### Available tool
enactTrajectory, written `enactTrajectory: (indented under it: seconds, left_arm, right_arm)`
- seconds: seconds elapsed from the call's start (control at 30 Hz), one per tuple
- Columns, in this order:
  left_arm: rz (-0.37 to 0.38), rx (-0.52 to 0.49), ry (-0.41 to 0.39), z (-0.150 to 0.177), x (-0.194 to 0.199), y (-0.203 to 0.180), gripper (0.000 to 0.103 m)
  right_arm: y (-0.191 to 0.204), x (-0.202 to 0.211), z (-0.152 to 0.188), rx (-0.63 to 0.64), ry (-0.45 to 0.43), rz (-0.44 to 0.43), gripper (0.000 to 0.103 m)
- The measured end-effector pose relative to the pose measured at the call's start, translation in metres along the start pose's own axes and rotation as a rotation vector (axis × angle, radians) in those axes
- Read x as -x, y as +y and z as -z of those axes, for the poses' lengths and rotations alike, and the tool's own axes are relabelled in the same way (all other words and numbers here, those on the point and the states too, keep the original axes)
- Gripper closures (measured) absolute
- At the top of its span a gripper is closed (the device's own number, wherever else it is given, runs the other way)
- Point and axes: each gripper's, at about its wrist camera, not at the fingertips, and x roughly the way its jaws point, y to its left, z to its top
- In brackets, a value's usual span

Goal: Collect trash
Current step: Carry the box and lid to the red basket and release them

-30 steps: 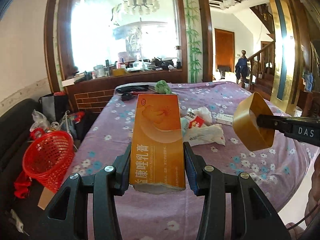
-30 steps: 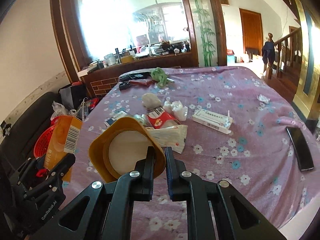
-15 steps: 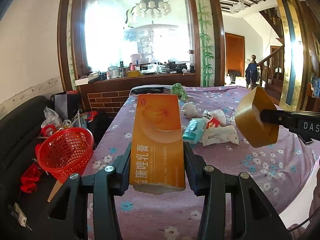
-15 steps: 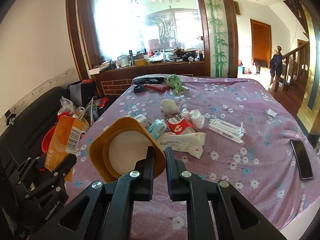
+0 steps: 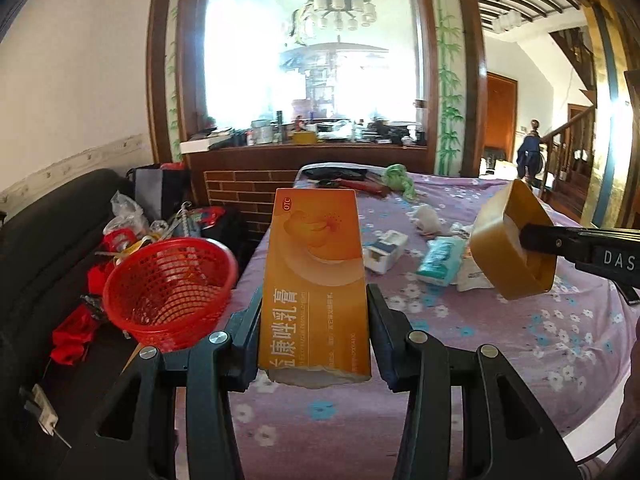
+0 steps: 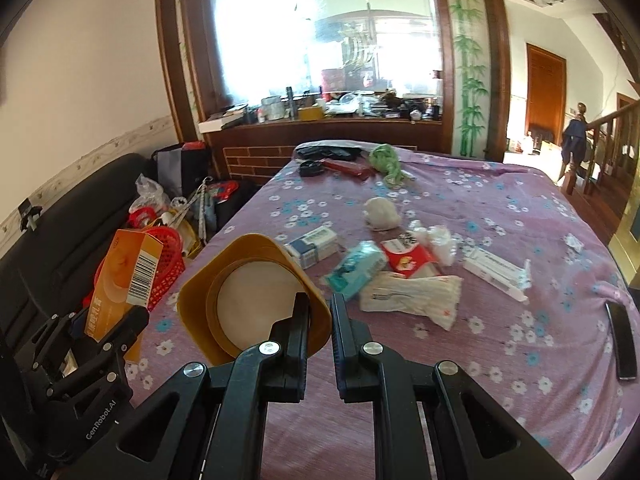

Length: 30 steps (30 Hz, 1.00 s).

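My left gripper (image 5: 314, 320) is shut on a tall orange medicine box (image 5: 316, 280), held upright over the table's left edge. The same box (image 6: 124, 280) shows at the left of the right wrist view. A red mesh basket (image 5: 168, 292) stands just left of it, off the table and lower down. My right gripper (image 6: 320, 308) is shut on the rim of a mustard paper bowl (image 6: 248, 296), tipped on its side above the purple floral tablecloth (image 6: 520, 208). In the left wrist view that bowl (image 5: 508, 240) hangs at the right.
Loose litter lies mid-table: a crumpled white wad (image 6: 382, 214), a blue-white carton (image 6: 316, 244), a teal tissue pack (image 6: 352, 270), a red packet (image 6: 408, 258), a white wrapper (image 6: 412, 298), a long white box (image 6: 496, 274). A phone (image 6: 622, 340) lies at the right edge. A dark sofa with clutter sits left.
Both grippers have swung left with the box and the bowl still held. The red basket now sits closer to the box, and the table litter has slid right in view.
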Motion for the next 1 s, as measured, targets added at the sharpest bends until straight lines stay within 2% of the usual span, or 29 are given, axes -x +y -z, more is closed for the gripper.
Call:
enactTrajectory:
  seconds: [0.17, 0.53, 0.77, 1.0]
  left_arm:
    - [-0.057, 0.037, 0.001, -0.004, -0.007, 0.039, 0.058]
    - [-0.181, 0.153, 0.043, -0.008, -0.039, 0.138, 0.058]
    - [-0.212, 0.18, 0.094, -0.005, -0.063, 0.172, 0.058]
    - [-0.231, 0.182, 0.134, -0.008, -0.094, 0.189, 0.058]
  right_arm:
    - [0.036, -0.025, -0.012, 0.052, 0.032, -0.023, 0.092]
    - [0.12, -0.089, -0.042, 0.152, 0.115, -0.138, 0.091]
    - [0.162, -0.133, -0.058, 0.183, 0.189, -0.193, 0.091]
    - [0.195, -0.183, -0.07, 0.195, 0.258, -0.232, 0.091]
